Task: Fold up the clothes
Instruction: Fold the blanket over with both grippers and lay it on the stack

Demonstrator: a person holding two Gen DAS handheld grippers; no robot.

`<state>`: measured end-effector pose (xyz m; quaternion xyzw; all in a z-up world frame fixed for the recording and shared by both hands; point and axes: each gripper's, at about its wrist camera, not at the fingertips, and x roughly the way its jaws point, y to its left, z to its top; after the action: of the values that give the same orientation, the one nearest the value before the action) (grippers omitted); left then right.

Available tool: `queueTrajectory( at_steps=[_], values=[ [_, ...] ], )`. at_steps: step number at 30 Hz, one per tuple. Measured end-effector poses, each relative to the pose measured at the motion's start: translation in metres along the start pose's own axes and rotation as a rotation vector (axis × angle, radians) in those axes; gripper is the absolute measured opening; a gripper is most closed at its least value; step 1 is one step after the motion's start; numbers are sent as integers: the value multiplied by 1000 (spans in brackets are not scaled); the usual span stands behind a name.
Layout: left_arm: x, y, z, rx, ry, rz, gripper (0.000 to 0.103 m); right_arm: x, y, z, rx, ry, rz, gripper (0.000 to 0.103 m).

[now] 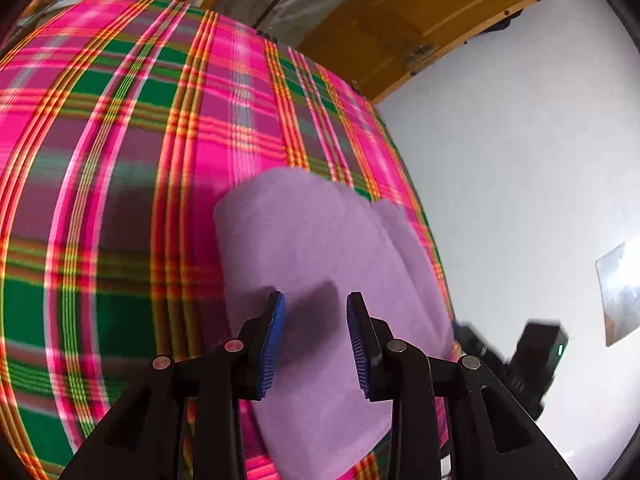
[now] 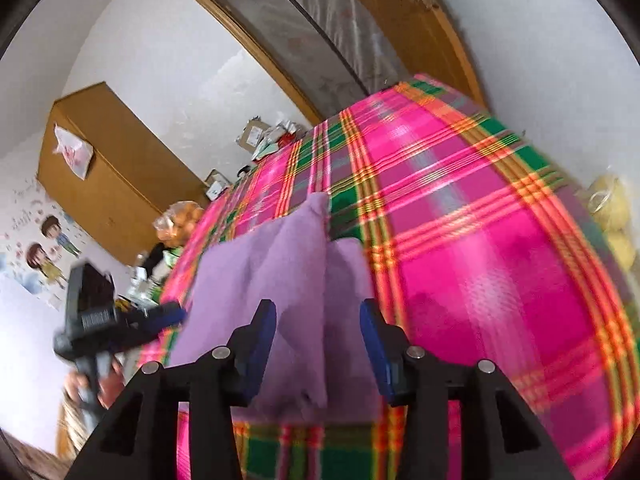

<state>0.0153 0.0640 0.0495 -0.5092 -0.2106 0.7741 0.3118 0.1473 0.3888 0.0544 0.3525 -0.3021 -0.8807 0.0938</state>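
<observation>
Your left gripper (image 1: pixel 316 344) tilts downward over the purple cloth (image 1: pixel 320 248), its blue pads (image 1: pixel 276 344) set partly apart with only a shadowed patch of fabric showing in the gap; nothing is pinched. The cloth lies folded on the pink-and-green plaid bedspread (image 1: pixel 120 152), close to the edge of the bed that faces the white wall (image 1: pixel 520 160).

Your right gripper (image 2: pixel 318 348) also angles down, jaws parted about halfway. A raised ridge of the purple cloth (image 2: pixel 280 280) stands between the pads, which appear not to press on it, though blur makes contact hard to judge.

In the right wrist view your left gripper (image 2: pixel 160 316) reaches toward the cloth's left edge, and your hand (image 2: pixel 86 384) wraps its handle low at the frame's left. The plaid bedspread (image 2: pixel 480 260) stretches away toward a wooden door (image 2: pixel 320 40).
</observation>
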Motion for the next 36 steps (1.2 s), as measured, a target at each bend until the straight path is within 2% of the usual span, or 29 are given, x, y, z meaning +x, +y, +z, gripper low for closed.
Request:
queueTrajectory(
  at_steps=[7, 8, 9, 14, 18, 23, 26, 29, 35, 36],
  values=[
    [0, 13, -12, -19, 9, 0, 33, 42, -14, 20, 87, 127, 84, 45],
    [0, 14, -13, -23, 10, 0, 33, 42, -10, 20, 64, 122, 77, 35],
    [1, 15, -13, -23, 11, 2, 33, 42, -5, 20, 41, 118, 70, 16],
    [6, 18, -12, -23, 20, 16, 33, 34, 19, 19, -73, 73, 45, 11],
    [10, 18, -11, -15, 24, 17, 33, 12, 38, 18, -148, 2, 37, 11],
    [18, 18, -8, -7, 40, 5, 34, 26, 14, 6, -88, 45, -53, 12],
    [22, 17, -7, -1, 46, 15, 44, 34, -7, 1, -37, 53, -79, 18],
    [25, 17, -7, 2, 51, 22, 45, 29, -15, 0, -23, 31, -105, 27],
    [29, 16, -3, 5, 47, 33, 45, 0, 6, -16, -147, -50, -224, 33],
    [30, 16, -3, 4, 44, 35, 45, -6, 9, -20, -171, -61, -238, 38]
  ],
)
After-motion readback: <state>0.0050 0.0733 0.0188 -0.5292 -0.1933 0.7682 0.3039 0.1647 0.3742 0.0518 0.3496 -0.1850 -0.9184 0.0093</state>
